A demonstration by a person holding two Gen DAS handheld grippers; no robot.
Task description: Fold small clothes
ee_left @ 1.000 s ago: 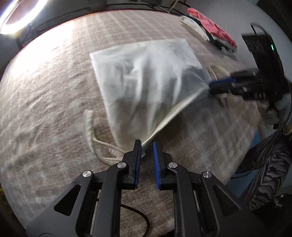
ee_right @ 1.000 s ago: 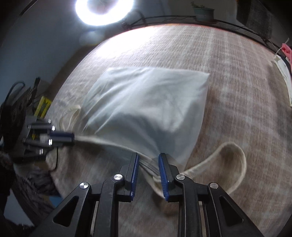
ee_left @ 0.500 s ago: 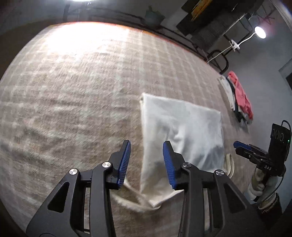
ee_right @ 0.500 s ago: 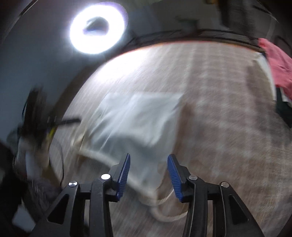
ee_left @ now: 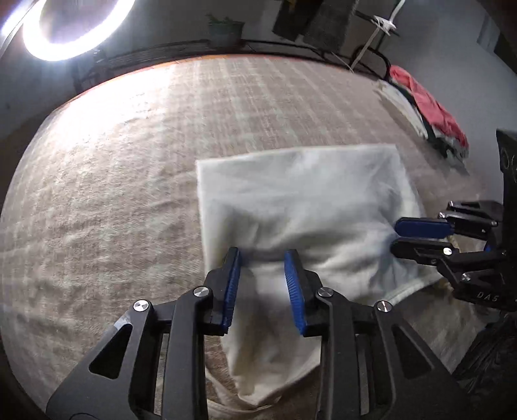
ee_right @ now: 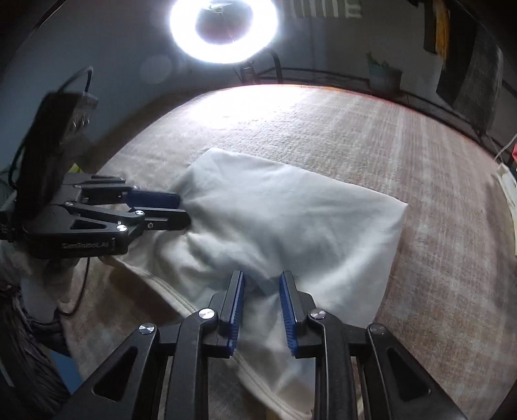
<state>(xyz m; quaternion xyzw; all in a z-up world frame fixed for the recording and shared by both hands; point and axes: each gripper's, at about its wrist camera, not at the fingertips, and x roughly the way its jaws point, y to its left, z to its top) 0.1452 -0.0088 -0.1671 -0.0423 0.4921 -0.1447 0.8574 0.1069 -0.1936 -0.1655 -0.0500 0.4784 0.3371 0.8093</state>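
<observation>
1. Both grippers stand spread over the same white garment, which lies folded on the plaid-covered table.
2. From the left wrist view, the left gripper has its blue pads parted wide, one on each side of a raised ridge of the cloth near its left edge; whether the pads touch the fabric I cannot tell.
3. That same view shows the right gripper coming in from the right at the garment's far side, jaws parted by a narrow gap, tips at the cloth's edge.
4. Only the left wrist view shows the pile of clothes, red on top, lying well apart near the table's far right corner.
5. The right wrist view shows its own gripper parted wide above the near hem, with cloth running between the fingers and bunched at their tips.
6. Only this view shows the ribbed hem band curving along the garment's near left side, and the ring light blazing beyond the table.
7. Opposite, the left gripper sits at the cloth's left end, jaws apart.
</observation>
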